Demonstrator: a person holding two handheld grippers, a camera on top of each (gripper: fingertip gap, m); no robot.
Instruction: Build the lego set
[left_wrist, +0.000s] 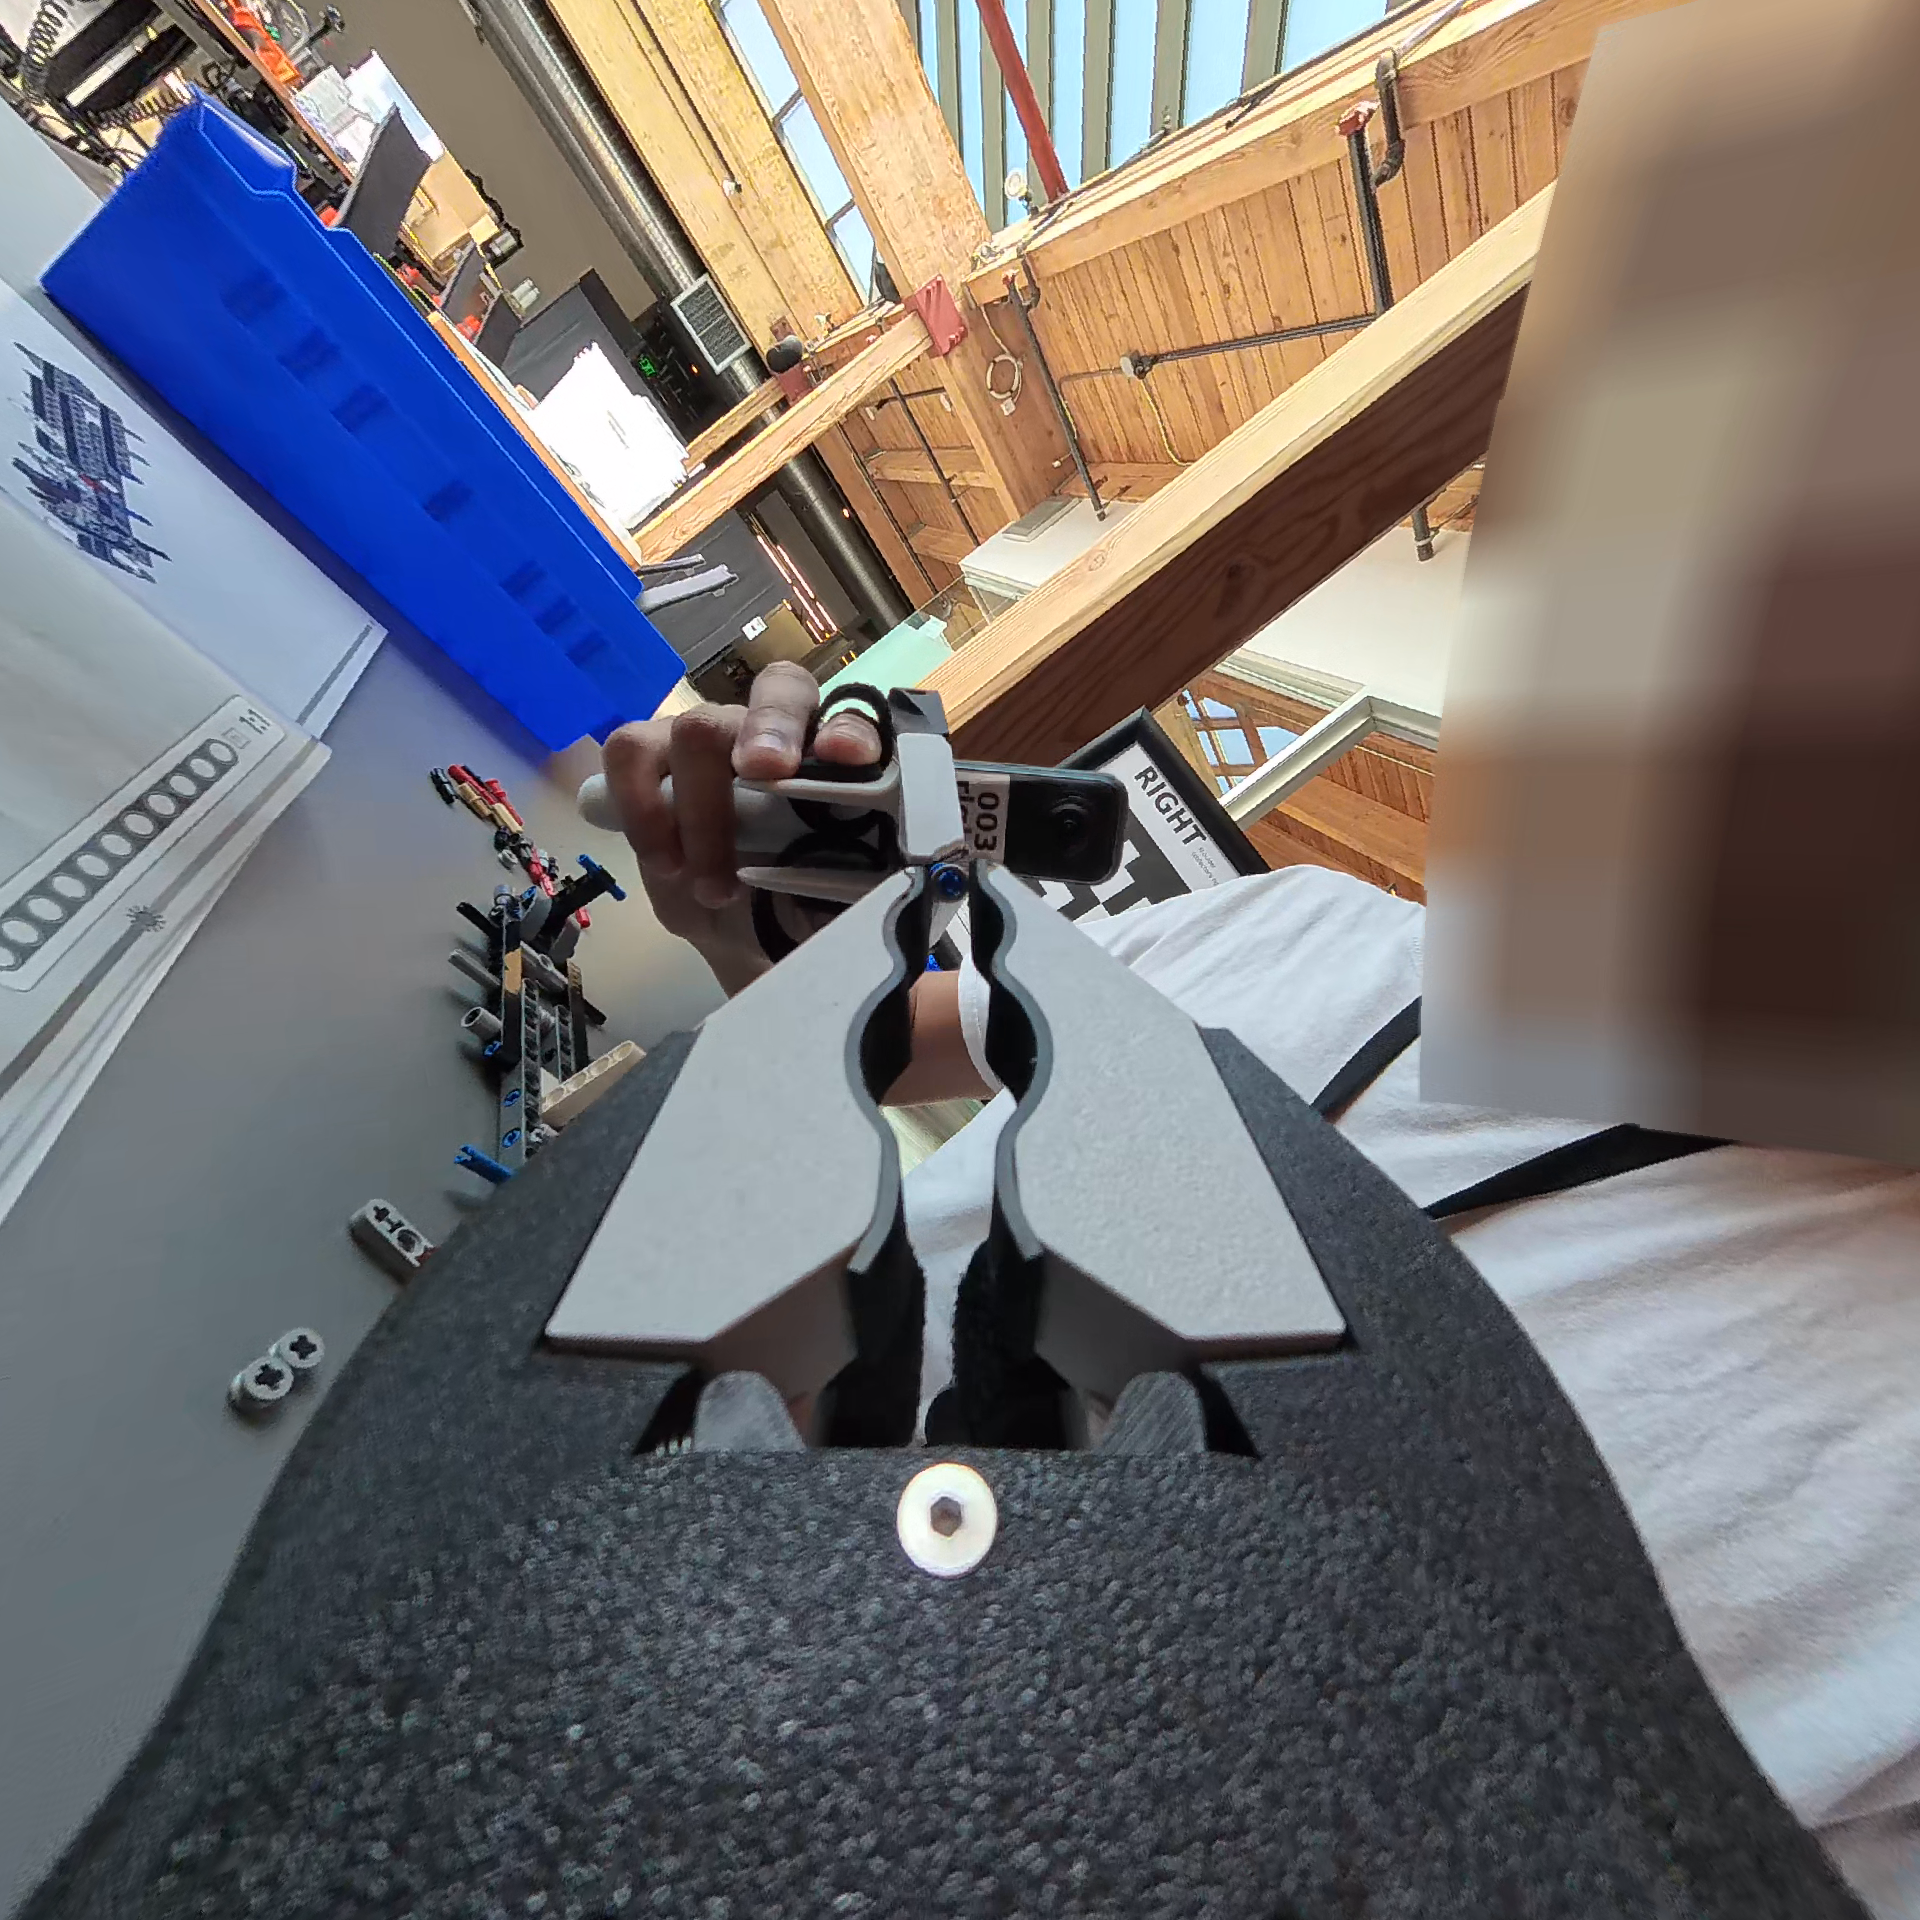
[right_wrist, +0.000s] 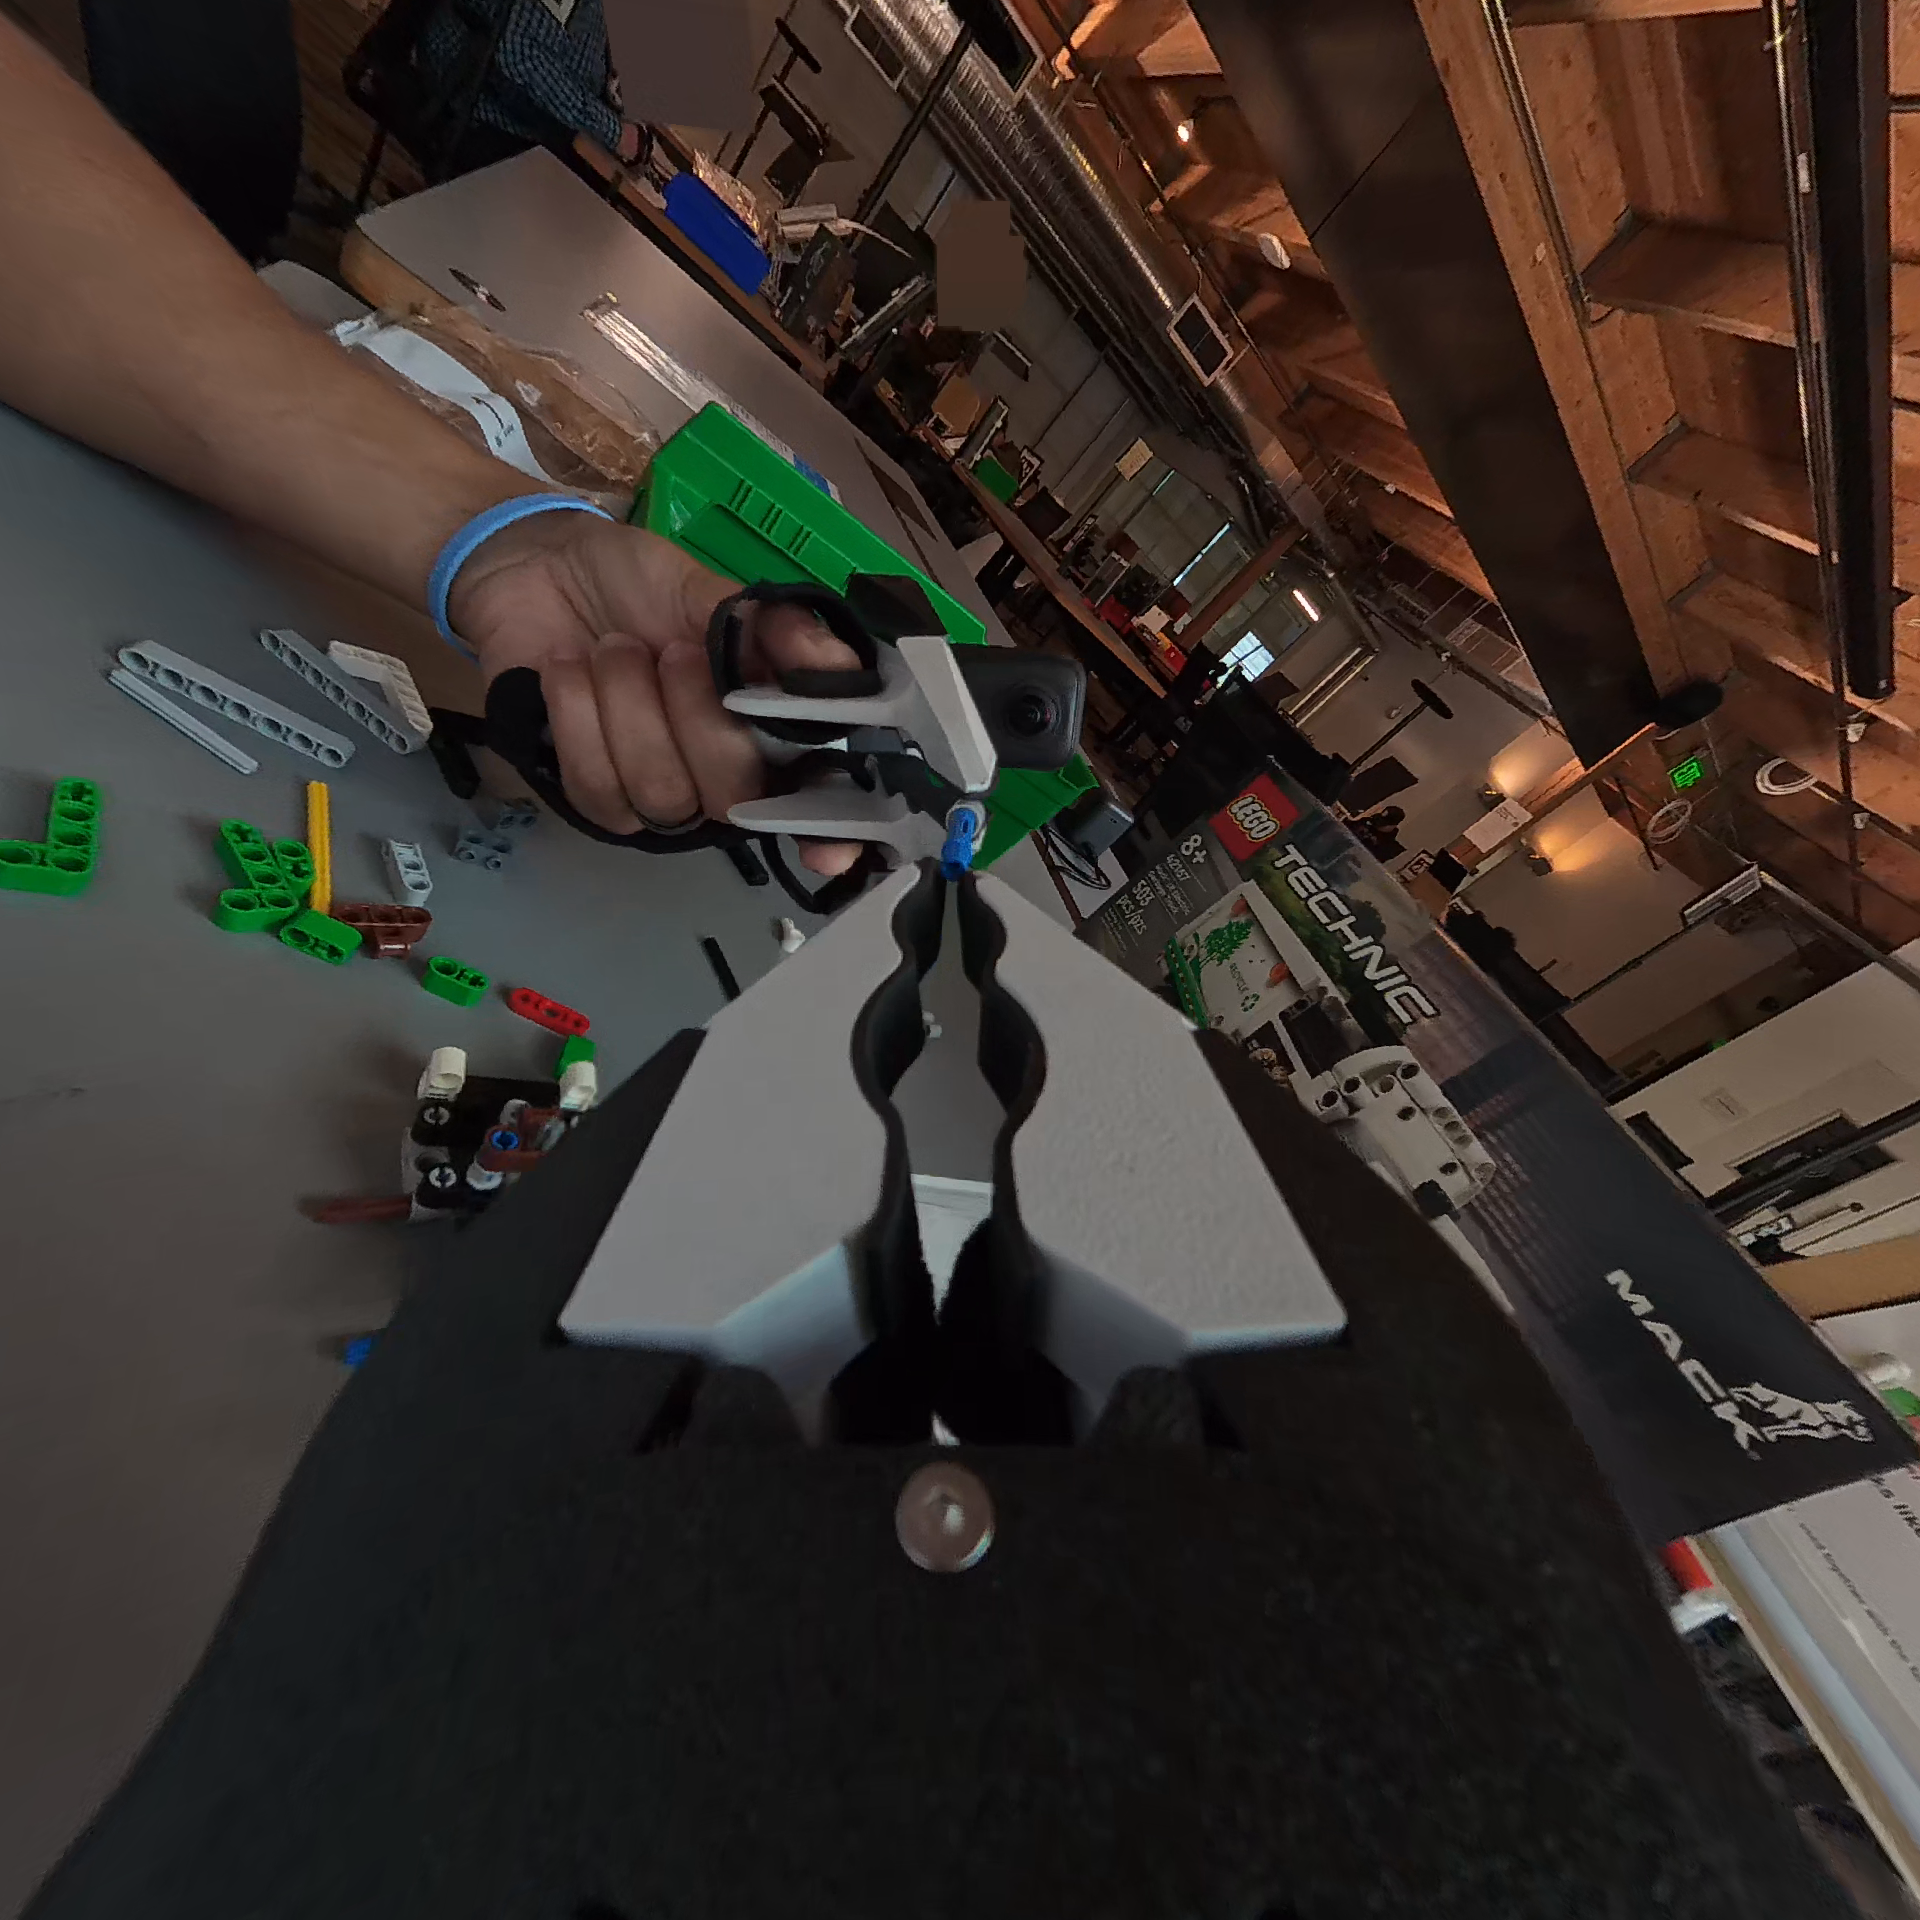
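Both grippers are raised above the grey table (right_wrist: 125, 1195) and meet tip to tip. My right gripper (right_wrist: 945, 871) is shut on the lower end of a small blue pin (right_wrist: 958, 836), which sticks out forward from its tips. The left gripper's fingers (right_wrist: 821, 821), held in a hand, close around the pin's far end. In the left wrist view my left gripper (left_wrist: 943, 878) is shut on the same blue pin (left_wrist: 943, 879), seen end-on between its tips. The right gripper's fingers (left_wrist: 925, 790) and the hand holding it lie just behind.
A blue bin (left_wrist: 343, 416), printed sheets (left_wrist: 125, 665) and a part-built grey and black assembly (left_wrist: 530, 997) are on the table's left. A green bin (right_wrist: 790, 530), a product box (right_wrist: 1330, 987), loose green pieces (right_wrist: 260, 873), grey beams (right_wrist: 239, 707) and a small assembly (right_wrist: 488, 1132) lie around. The grippers are tip to tip, or close to it.
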